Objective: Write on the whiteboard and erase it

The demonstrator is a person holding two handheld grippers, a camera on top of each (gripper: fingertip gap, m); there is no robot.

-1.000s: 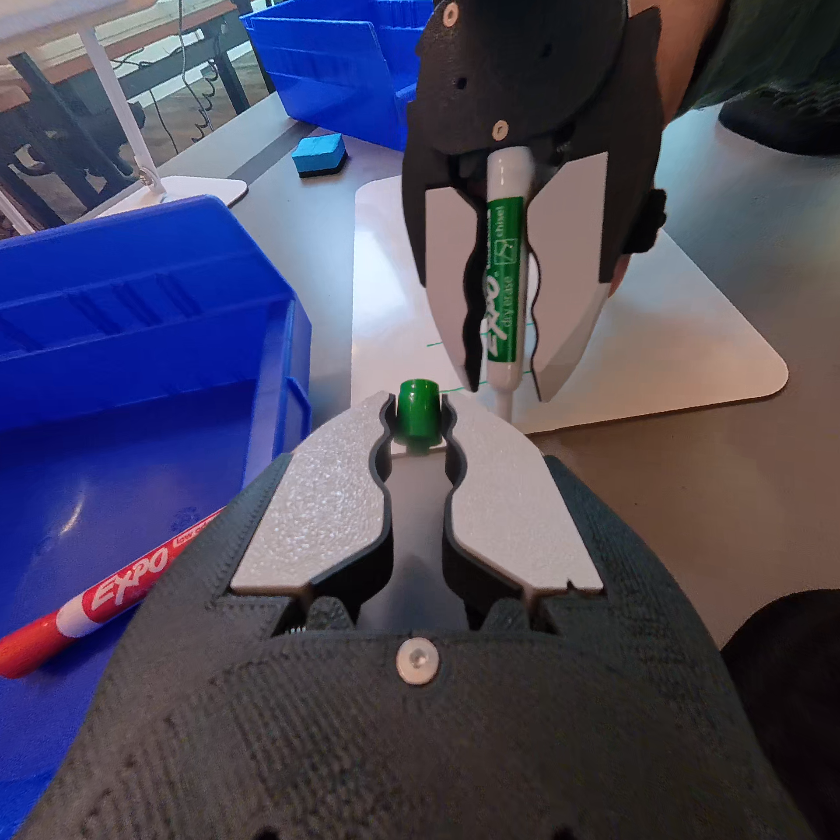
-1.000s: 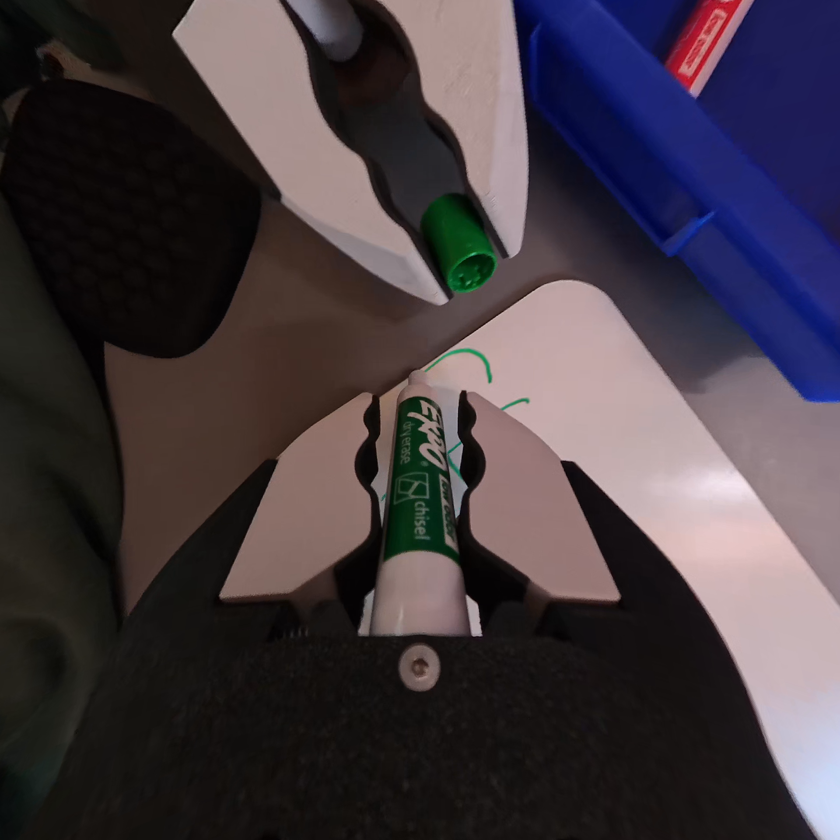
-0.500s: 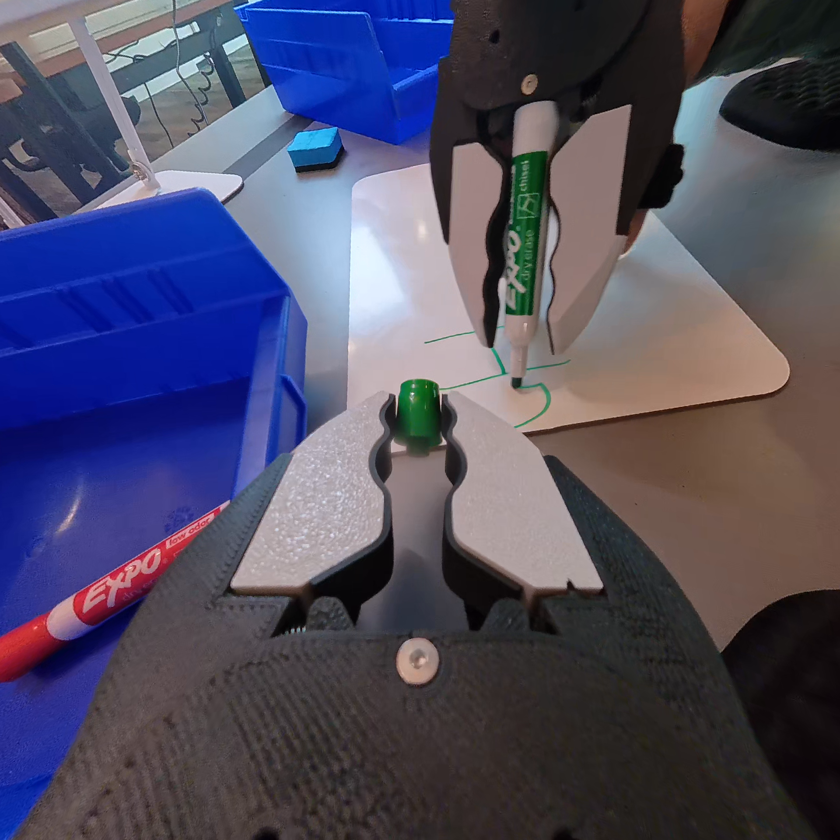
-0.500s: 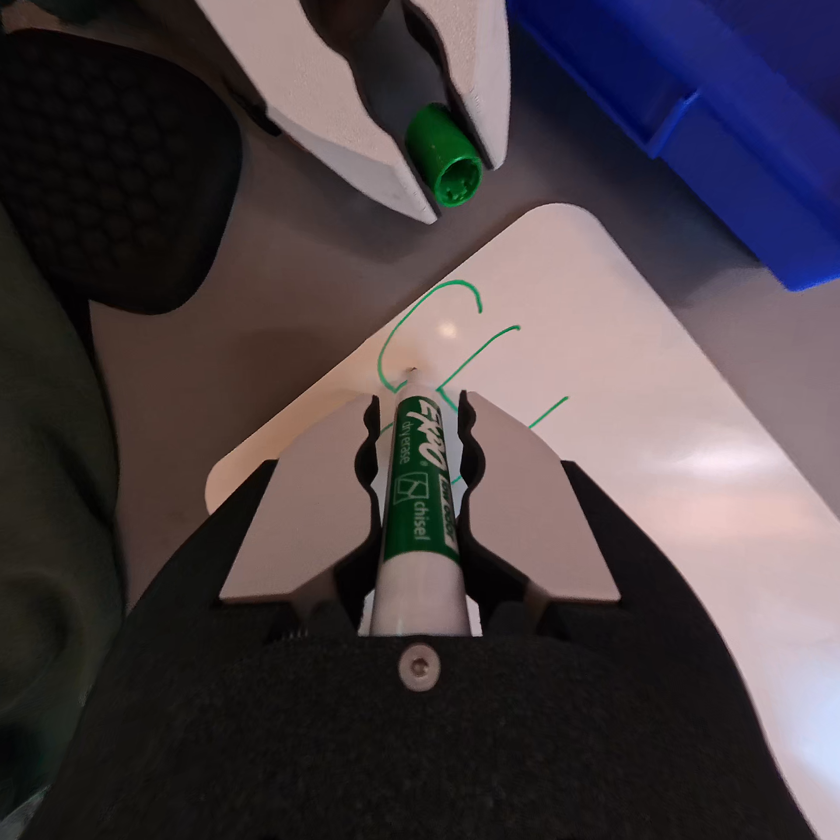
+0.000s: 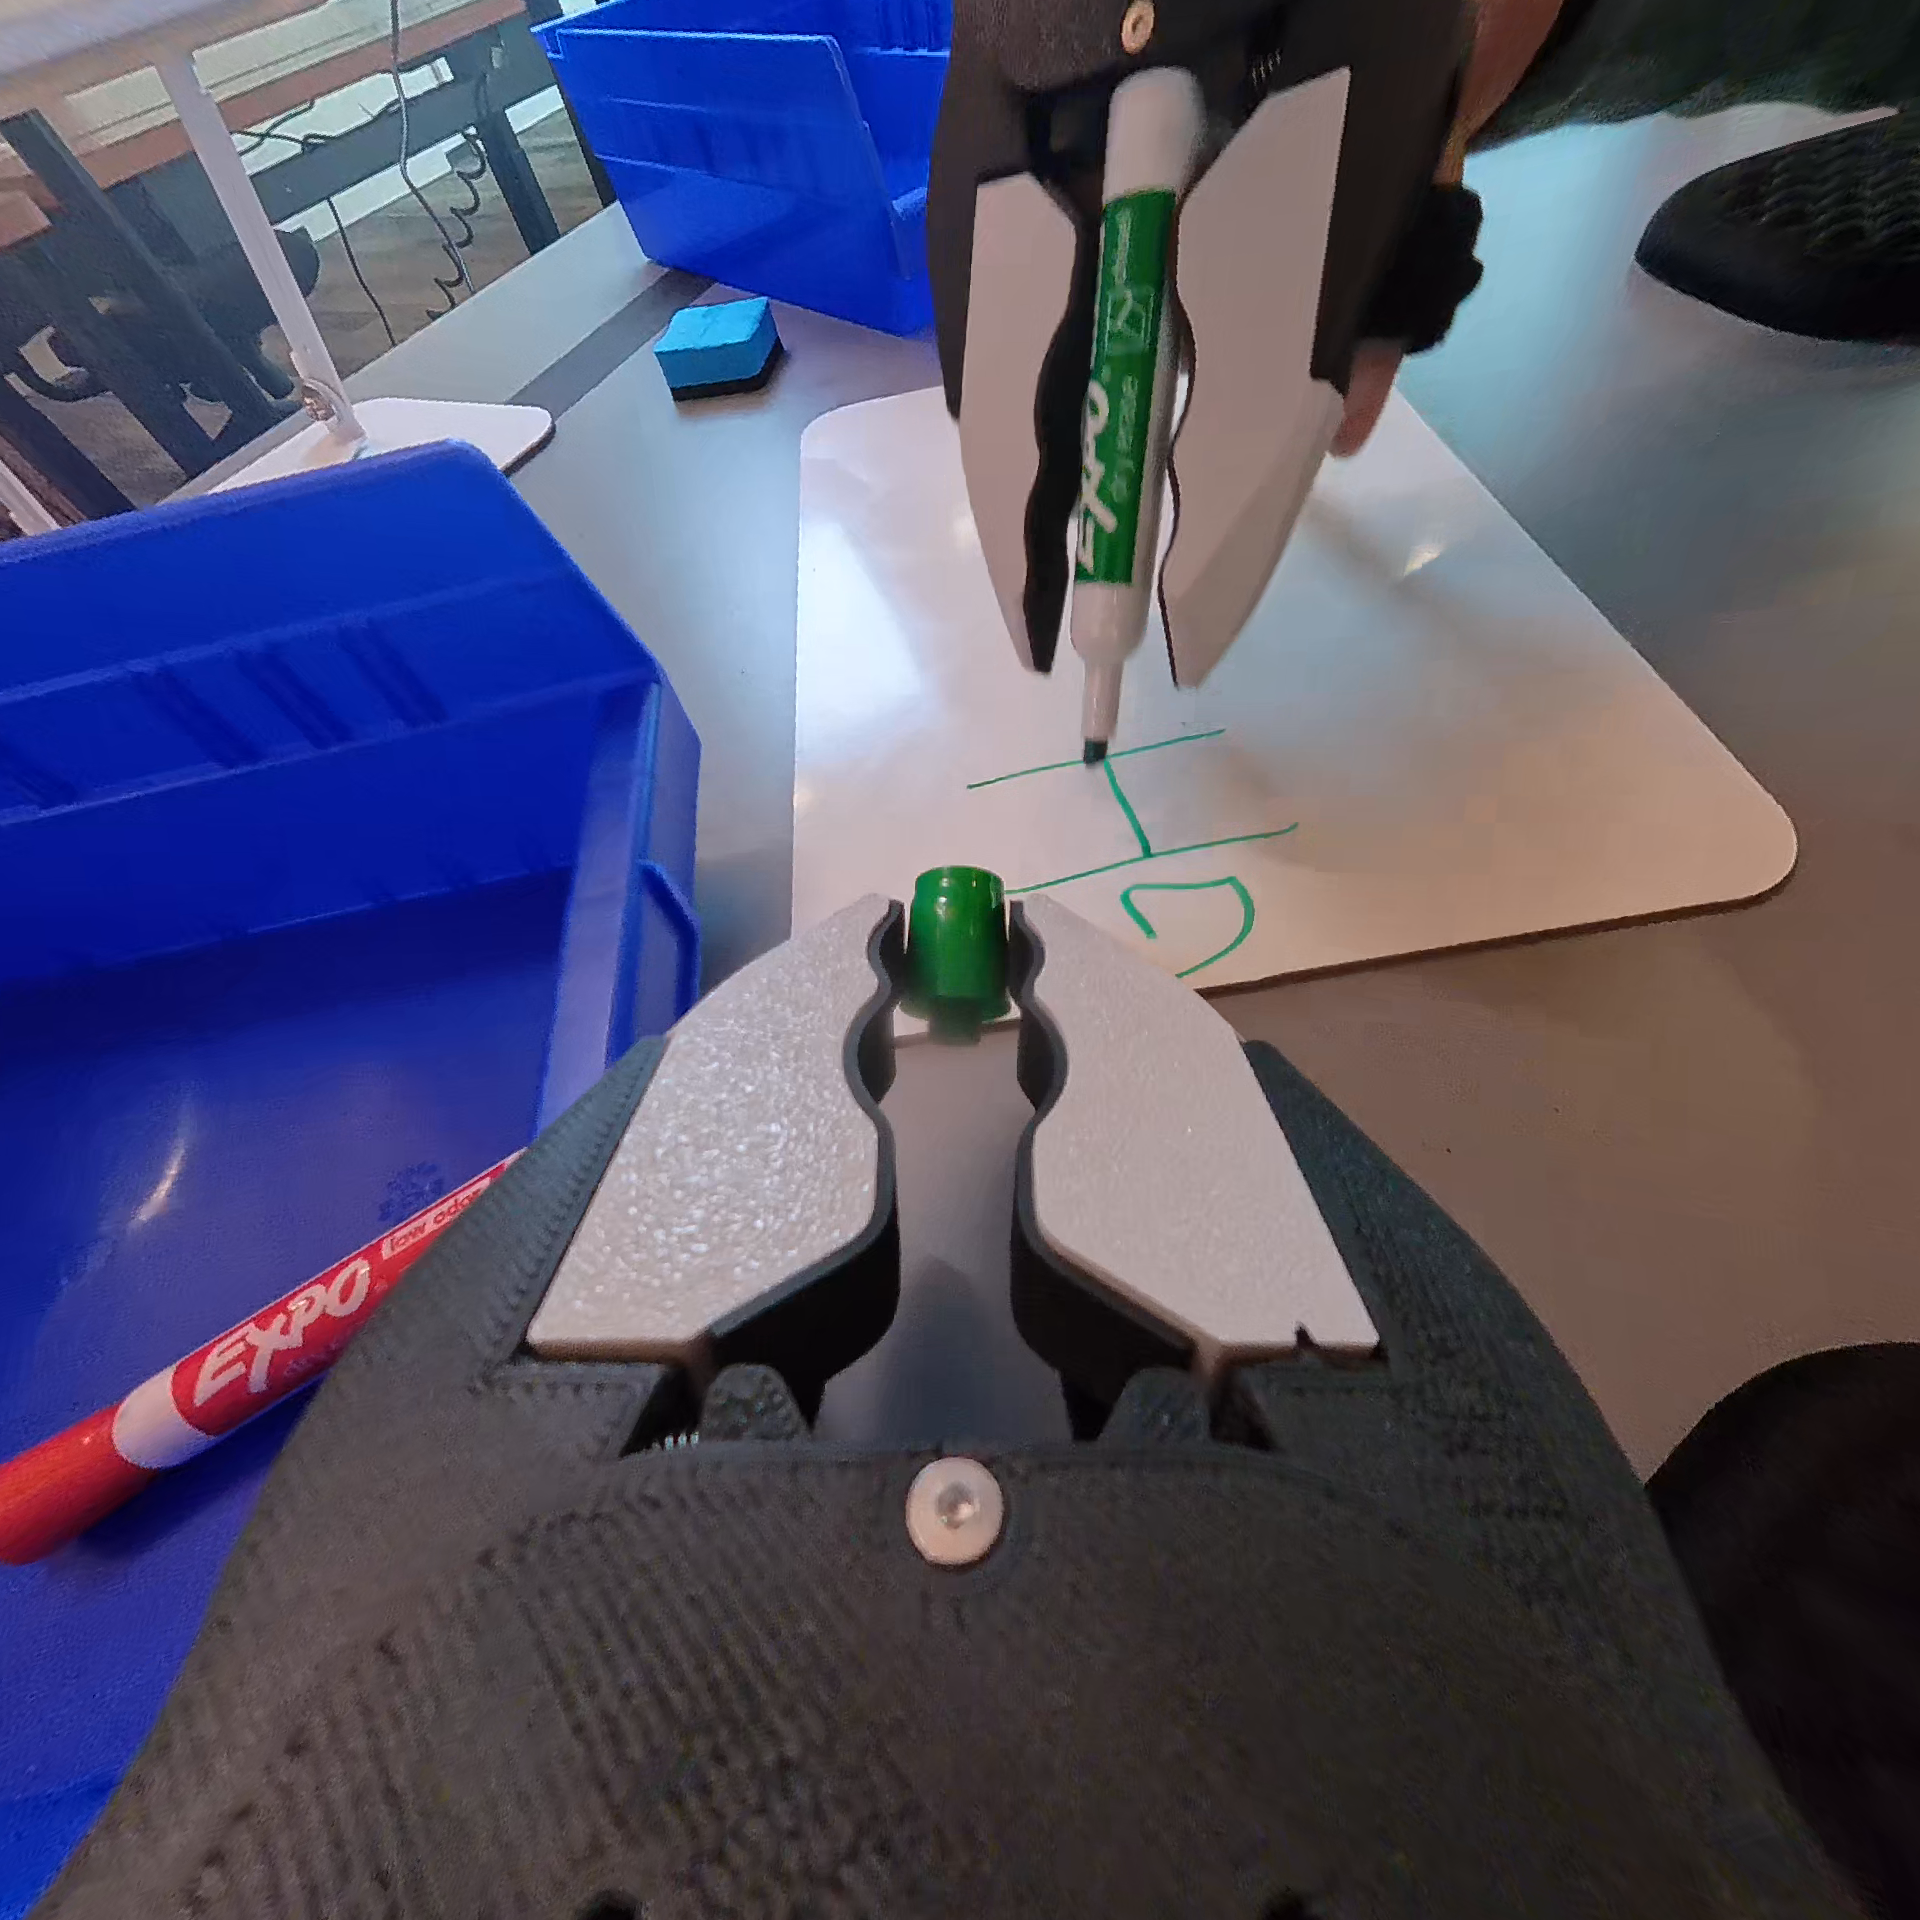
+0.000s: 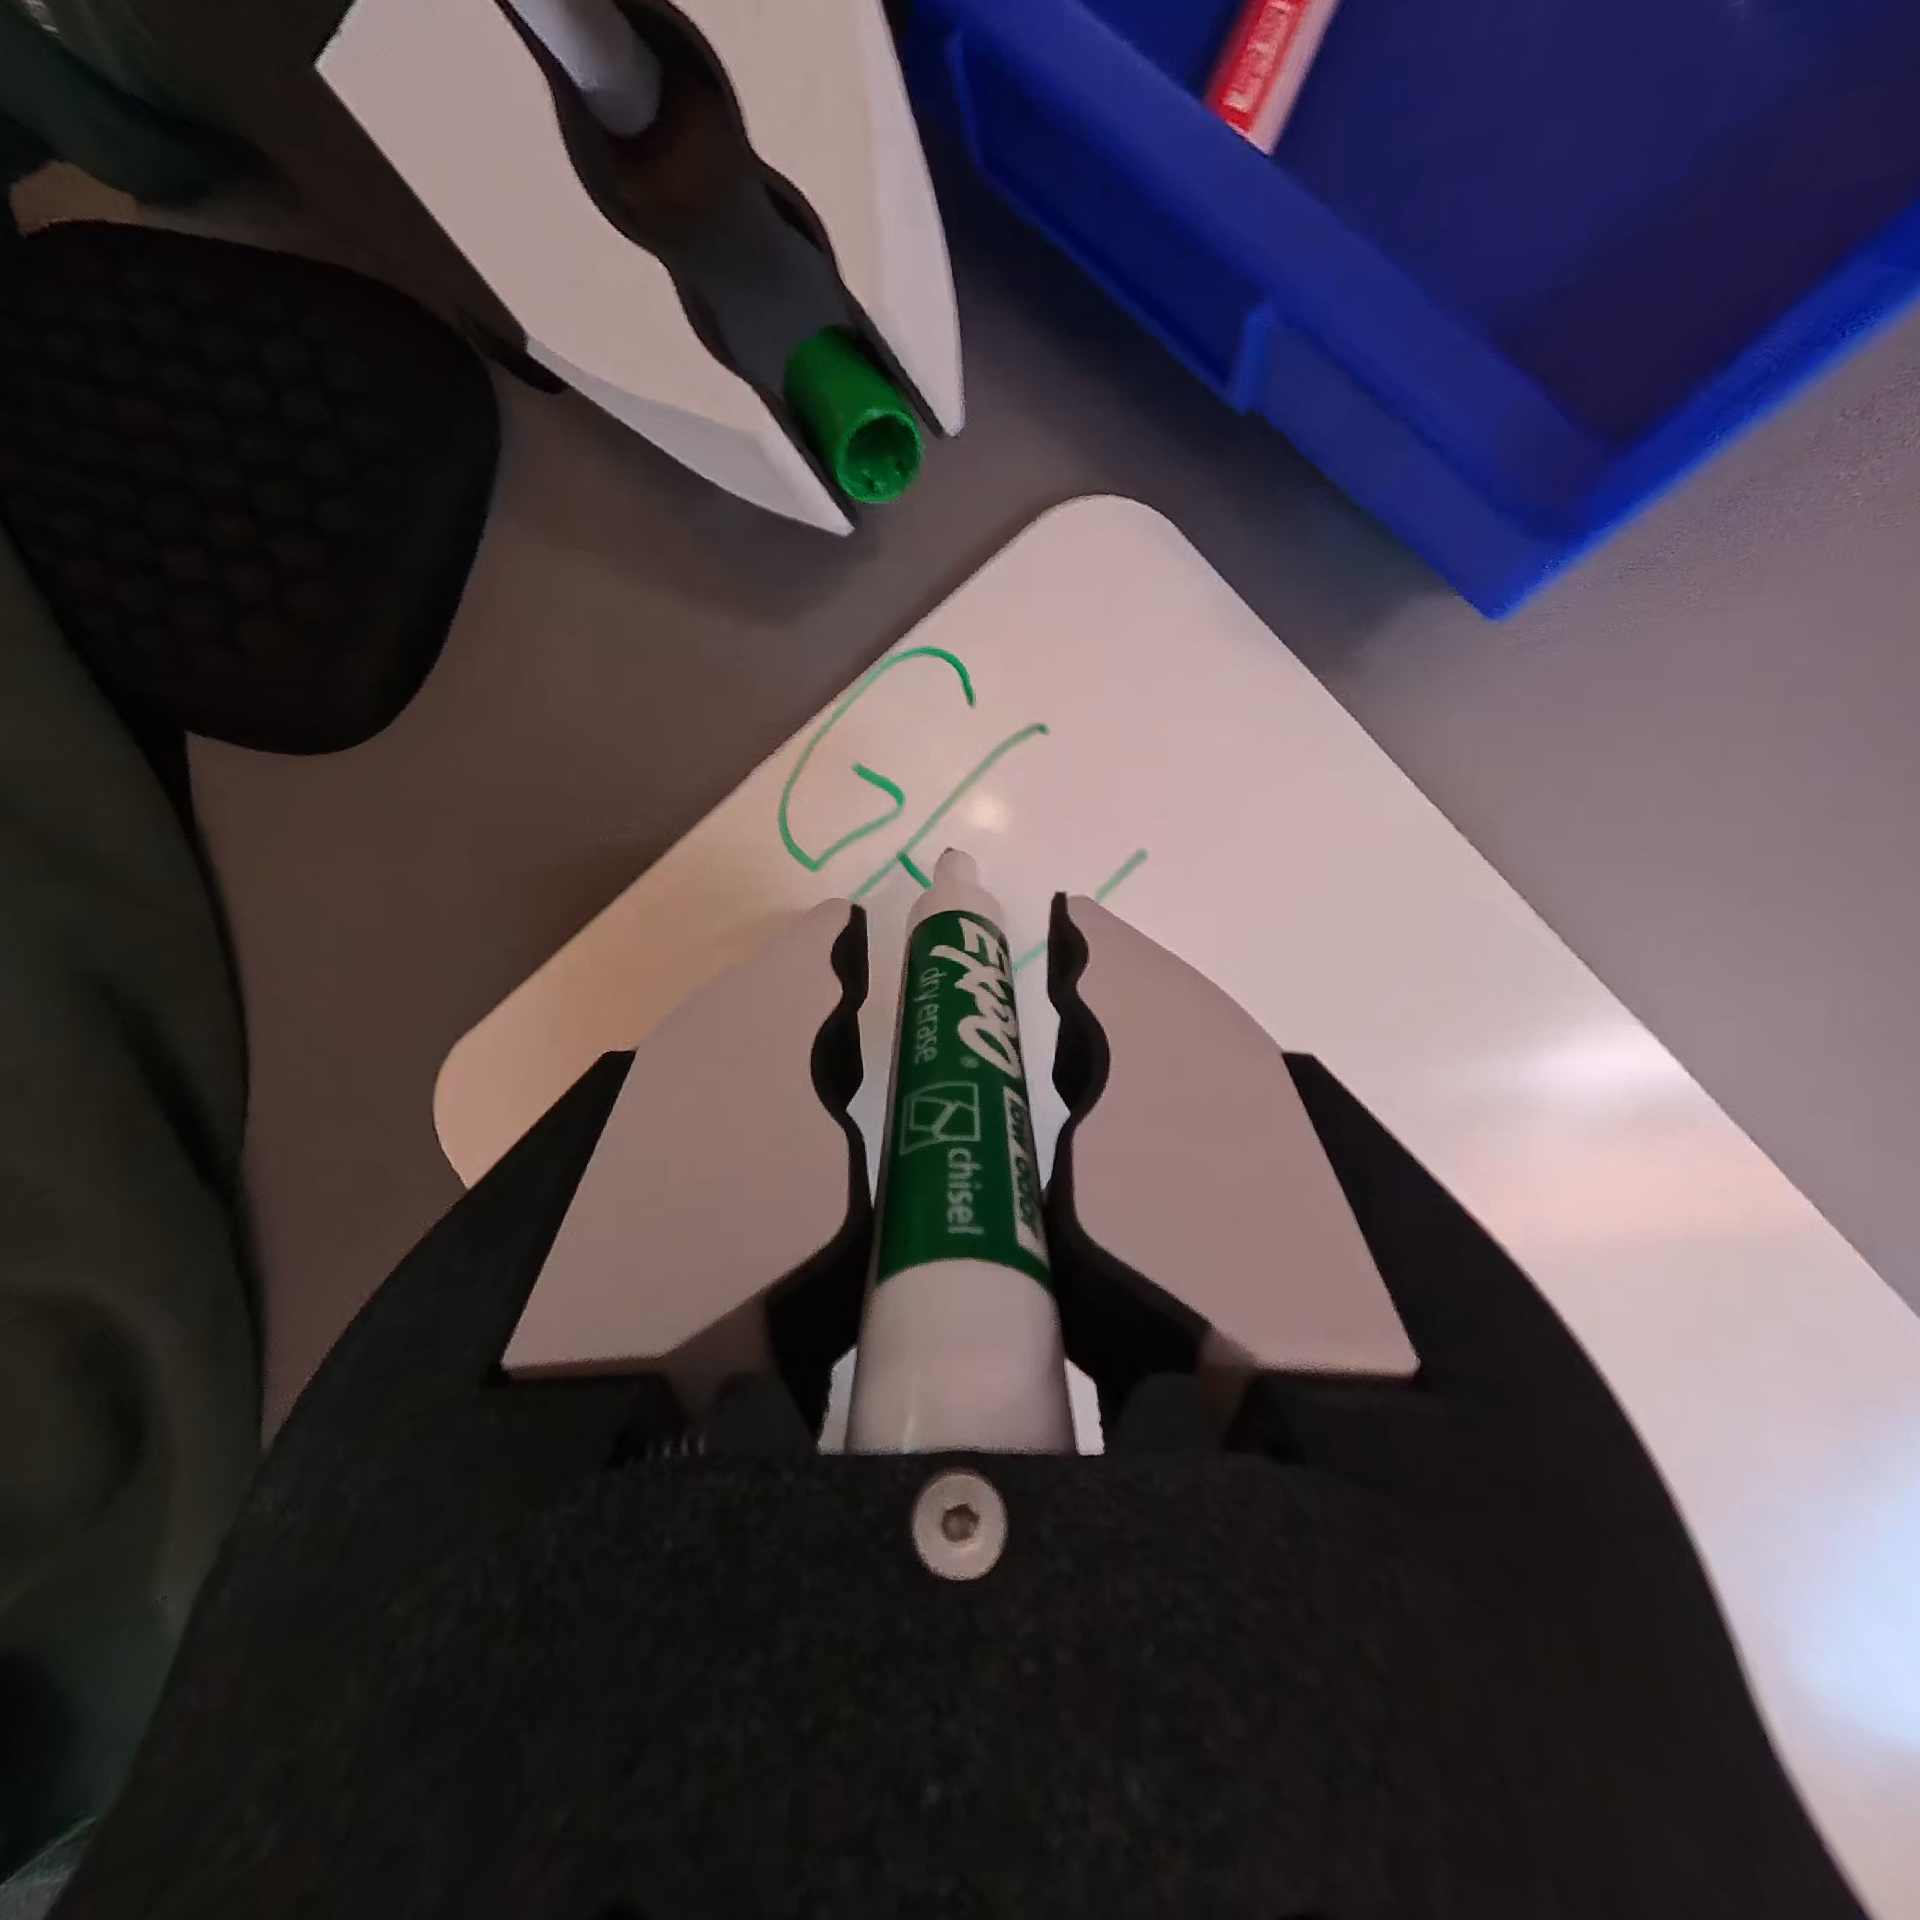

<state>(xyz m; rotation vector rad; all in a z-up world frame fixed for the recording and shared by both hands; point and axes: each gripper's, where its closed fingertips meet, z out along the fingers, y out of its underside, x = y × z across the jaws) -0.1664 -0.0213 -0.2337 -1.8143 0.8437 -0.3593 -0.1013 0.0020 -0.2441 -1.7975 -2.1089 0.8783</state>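
Cap (image 5: pixel 954 951), green, sits clamped at the tips of the left gripper (image 5: pixel 954 966), parked just short of the board's near edge and clear of the writing. Just left of those jaws lies a blue bin (image 5: pixel 343 748) with a red marker (image 5: pixel 208 1382) inside. Ahead of them, the right gripper (image 6: pixel 954 935) is closed on the green marker (image 6: pixel 961 1122), barrel pinched deep in the jaws while the tips stand off it. Its nib touches the whiteboard (image 5: pixel 1507 727) at the crossing of two green strokes. To write well, I judge, keep the marker steeply upright, press lightly so the barrel does not slide back through the grip, and keep the left jaws parked off the wet ink. Far beyond the jaws, an eraser (image 5: pixel 717 348) waits on the counter (image 5: pixel 1558 1091), by a second bin (image 5: pixel 748 156).
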